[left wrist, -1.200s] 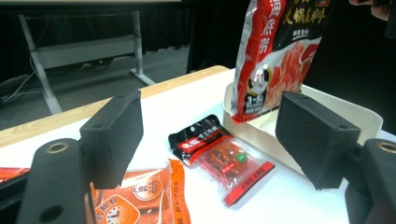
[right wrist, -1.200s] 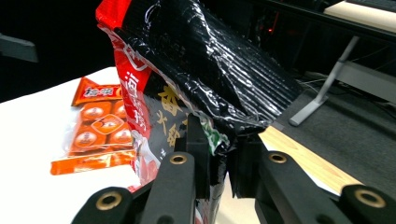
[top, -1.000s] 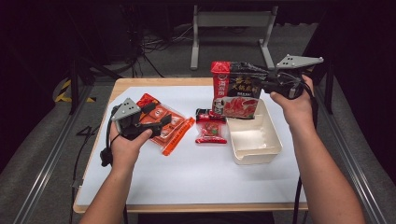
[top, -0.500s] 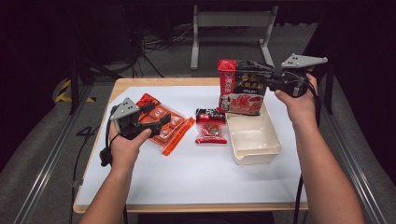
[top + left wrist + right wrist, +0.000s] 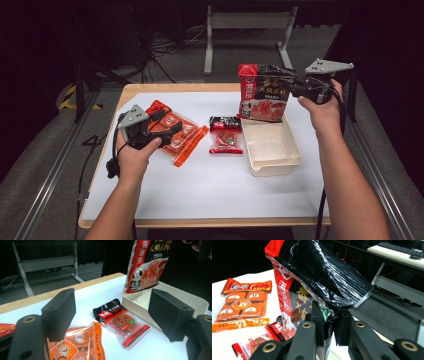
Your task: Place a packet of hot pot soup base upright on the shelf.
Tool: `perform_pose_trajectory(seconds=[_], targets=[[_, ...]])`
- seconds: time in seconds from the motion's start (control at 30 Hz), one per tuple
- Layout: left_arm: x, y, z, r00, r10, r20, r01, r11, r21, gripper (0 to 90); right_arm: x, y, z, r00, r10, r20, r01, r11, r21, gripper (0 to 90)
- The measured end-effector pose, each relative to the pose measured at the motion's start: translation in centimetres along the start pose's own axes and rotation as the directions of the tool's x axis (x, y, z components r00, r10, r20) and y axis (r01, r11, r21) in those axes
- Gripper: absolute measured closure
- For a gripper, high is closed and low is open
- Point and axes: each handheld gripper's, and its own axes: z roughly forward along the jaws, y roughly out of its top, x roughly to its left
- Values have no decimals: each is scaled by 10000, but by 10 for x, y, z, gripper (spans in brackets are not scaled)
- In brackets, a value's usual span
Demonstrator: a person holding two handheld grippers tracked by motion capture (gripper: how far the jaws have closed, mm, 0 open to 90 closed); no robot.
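Left gripper point(image 5: 167, 131): nearest the person, resting low at the left of the white table top point(image 5: 200, 195), jaws spread wide with nothing between them; in the left gripper view its black pads frame the packets rather than press on any, so it looks parked and waiting.

Orange snack packet point(image 5: 176, 131): flat on the table right under and beside the left gripper, its clear window showing small round orange pieces; it lies there untouched, likely a later item to sort.

Small red-and-black packet point(image 5: 225, 135): flat on the table between the orange packet and the tray, just beside the tray's left wall and apart from both grippers.

Cream plastic tray point(image 5: 292, 161): at the right of the table, open side up, its floor bare; I take it for the place the goods are meant to go.

Hotpot seasoning bag point(image 5: 262, 92): upright at the tray's far end, bottom edge at or just inside the rim; whether it touches the floor I cannot tell.

Right gripper point(image 5: 295, 86): farthest off, jaws drawn narrow and pinching the bag's crumpled black top edge, as the right gripper view shows; gripping the top lets the bag hang straight so it can go down bottom-first.
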Motion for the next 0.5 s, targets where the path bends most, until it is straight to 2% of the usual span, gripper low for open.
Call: perform_pose_trajectory(seconds=[0.17,0.5], targets=[[0,0,1,10000,19,20,-20,10000,48,231,-3,-6,3,9999,-148,11,148,9999,3,808],[0,-1,2,10000,-33,39,33,9999,117,228,-5,-14,12,9994,-350,31,349,9988,336,807]])
